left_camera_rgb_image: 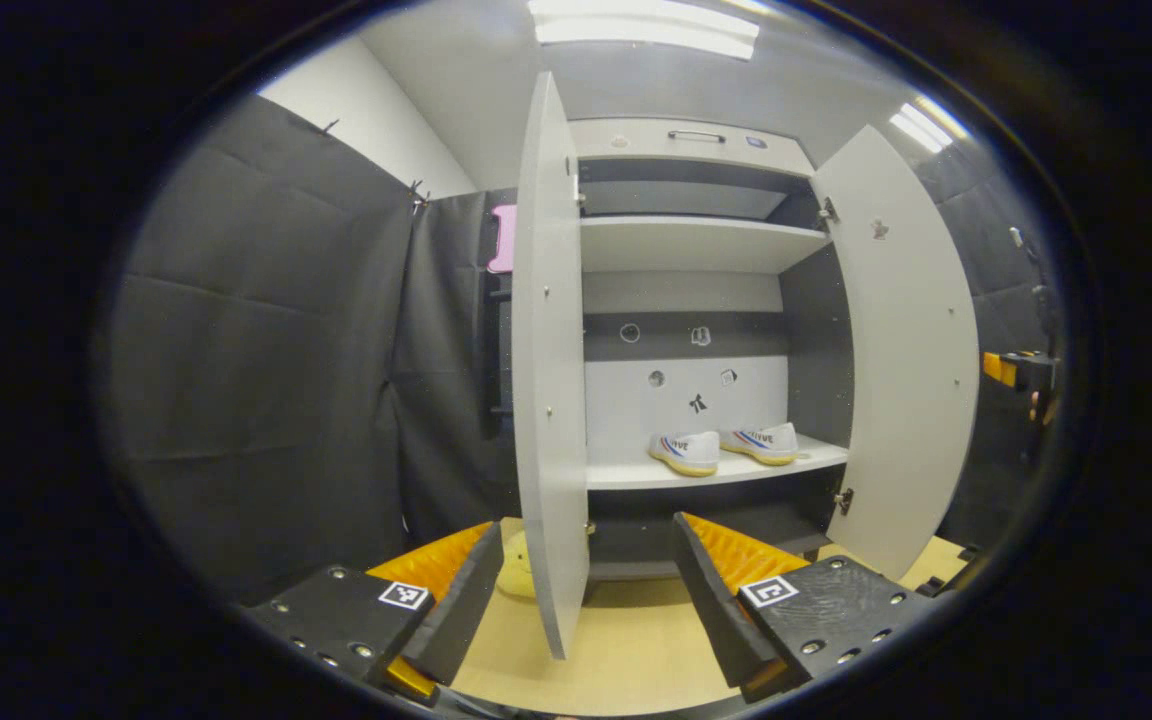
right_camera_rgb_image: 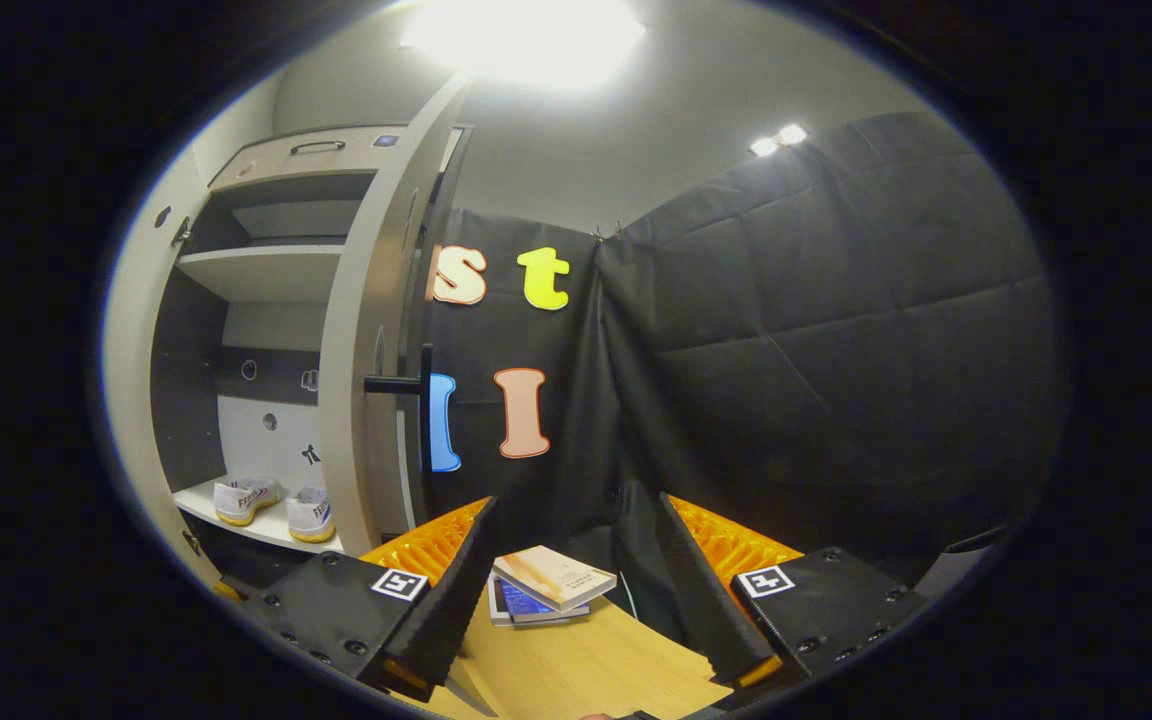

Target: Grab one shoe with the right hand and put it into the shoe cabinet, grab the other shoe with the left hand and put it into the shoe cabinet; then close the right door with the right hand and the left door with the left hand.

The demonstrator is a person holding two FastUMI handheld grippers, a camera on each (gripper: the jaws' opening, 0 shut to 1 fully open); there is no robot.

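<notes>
Both shoes sit side by side on the lower shelf (left_camera_rgb_image: 636, 472) of the shoe cabinet (left_camera_rgb_image: 681, 145): one shoe (left_camera_rgb_image: 686, 451) left, the other shoe (left_camera_rgb_image: 762, 442) just right of it, well beyond the left gripper (left_camera_rgb_image: 581, 585). That gripper is spread wide, empty, with the left door (left_camera_rgb_image: 548, 380) edge-on between its fingers; whether it touches is unclear. Right door (left_camera_rgb_image: 898, 340) swung open too. A pale rounded object (left_camera_rgb_image: 514, 577) lies low behind the left door, partly hidden. In the right gripper view, the right gripper (right_camera_rgb_image: 571, 590) also gapes empty, pointed past the right door's edge and dark handle (right_camera_rgb_image: 404, 383) at the booth cloth; stacked books (right_camera_rgb_image: 548, 588) lie on the wooden surface (right_camera_rgb_image: 576, 670) between its fingers. Shoes far left.
</notes>
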